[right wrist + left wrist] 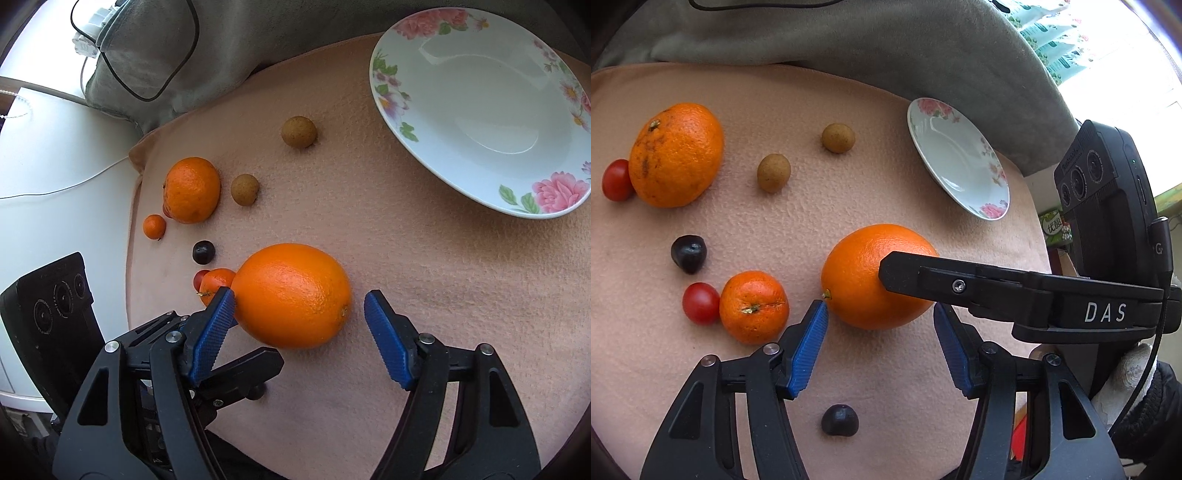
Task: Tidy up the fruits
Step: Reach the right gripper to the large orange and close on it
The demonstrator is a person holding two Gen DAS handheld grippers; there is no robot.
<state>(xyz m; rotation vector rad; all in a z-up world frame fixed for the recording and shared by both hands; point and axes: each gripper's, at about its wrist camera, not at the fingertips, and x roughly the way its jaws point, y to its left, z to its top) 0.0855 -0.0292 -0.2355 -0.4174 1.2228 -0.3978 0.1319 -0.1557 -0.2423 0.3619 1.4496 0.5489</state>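
A large smooth orange (866, 280) (291, 295) lies on the pink cloth. My left gripper (881, 308) is open, its blue pads on either side of the orange's near end. My right gripper (301, 299) is open too, its jaws astride the same orange; it shows in the left wrist view as a black finger (960, 282) across the orange. A flowered white plate (956, 157) (480, 107) sits empty at the far right. Other fruits lie to the left: a big mandarin (676, 155) (192, 190), a small mandarin (753, 306), two brown longans (774, 172) (837, 137).
Cherry tomatoes (617, 180) (700, 302) and dark cherries (689, 253) (840, 420) lie scattered on the cloth. A tiny orange fruit (154, 226) sits at the cloth's left edge. A grey cushion (849, 40) lines the back. A white table (55, 147) lies beyond the cloth's left edge.
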